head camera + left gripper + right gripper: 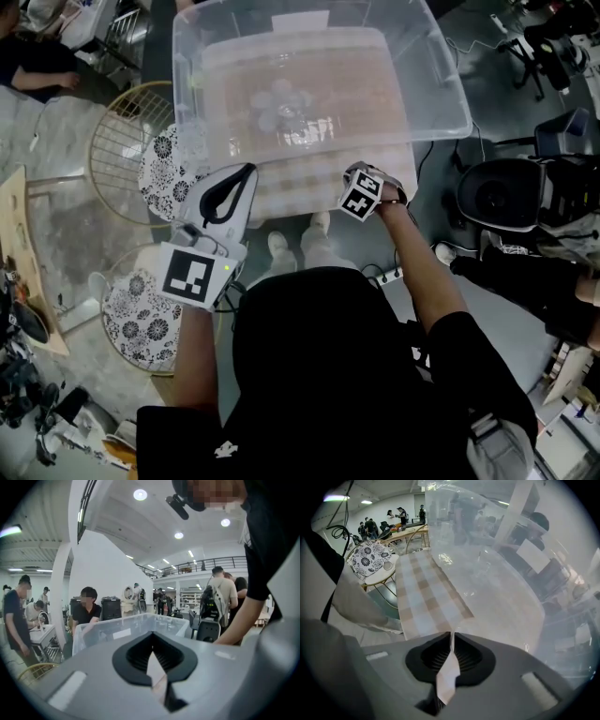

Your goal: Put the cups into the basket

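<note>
The basket is a large clear plastic bin (pixel 441 103) standing on a table with a checked cloth (pixel 424 597). Several clear cups (pixel 277 105) show faintly inside it. Another clear cup (pixel 387 566) stands on a floral stool (pixel 161 167) to the bin's left. My left gripper (pixel 249 171) hovers at the bin's near left corner, pointing roughly level, jaws shut and empty (pixel 152 637). My right gripper (pixel 451 637), with its marker cube (pixel 360 199), points steeply down at the bin's near edge. Its jaws meet at the tips with nothing between them.
A gold wire chair (pixel 117 141) stands left of the bin and a second floral stool (pixel 141 317) lies nearer me. Black equipment (pixel 502 192) and cables crowd the floor on the right. People sit and stand beyond the bin (pixel 86 611).
</note>
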Motion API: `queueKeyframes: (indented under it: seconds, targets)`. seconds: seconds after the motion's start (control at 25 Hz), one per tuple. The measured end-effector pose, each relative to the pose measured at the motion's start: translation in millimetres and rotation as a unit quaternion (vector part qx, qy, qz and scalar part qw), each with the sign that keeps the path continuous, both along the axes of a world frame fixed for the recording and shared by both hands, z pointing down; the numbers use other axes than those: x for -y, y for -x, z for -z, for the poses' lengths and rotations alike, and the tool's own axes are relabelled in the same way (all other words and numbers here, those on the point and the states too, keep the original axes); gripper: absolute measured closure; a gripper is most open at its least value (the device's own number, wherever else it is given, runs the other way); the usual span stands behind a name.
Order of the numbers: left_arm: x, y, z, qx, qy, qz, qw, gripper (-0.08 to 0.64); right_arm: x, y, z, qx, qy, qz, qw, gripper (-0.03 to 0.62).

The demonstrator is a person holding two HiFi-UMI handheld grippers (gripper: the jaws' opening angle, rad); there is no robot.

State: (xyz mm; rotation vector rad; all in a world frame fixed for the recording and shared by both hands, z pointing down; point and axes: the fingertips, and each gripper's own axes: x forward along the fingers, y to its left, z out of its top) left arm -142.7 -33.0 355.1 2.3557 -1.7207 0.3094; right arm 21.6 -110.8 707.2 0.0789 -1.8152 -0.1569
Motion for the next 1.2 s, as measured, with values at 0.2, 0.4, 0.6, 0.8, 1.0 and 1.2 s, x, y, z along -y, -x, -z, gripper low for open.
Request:
queueKeyframes:
  seconds: [0.2,0.4,0.6,0.8,1.0,1.2]
  targets:
    - [1.9,8.3,2.0,0.012,-0.012,0.007,0.9998,0.552,-0.6,0.9,6.5,0.01,0.005,0.005,1.0,0.571]
    - [7.3,1.8,3.1,0.02,-0.035,-0.007,0.9992,0.552,-0.8,-1.1,21.2,0.025,-0.001,0.006,1.0,0.572]
    - [11.9,-5.3,3.2,0.017,-0.039,-0.02,0.9989,0.552,-13.6,0.5,42.7,0.046,0.006,0.01,0.999,0.572]
    - [14.9,-7.8,5.1,0.009,-0.034,-0.025,0.9991,0.553,-30.4,4.1,73.9,0.073,0.011,0.023,0.997,0.572]
    - [19.5,-3.2,3.9,0.013,-0.04,-0.028,0.9987,0.552,-41.2,15.0,122.3,0.125,0.015,0.024,0.992,0.574]
    - [25.0,-5.7,0.1,0.02,-0.036,-0.039,0.9984,0.554,-49.9,16.0,175.1,0.167,0.021,0.02,0.986,0.574]
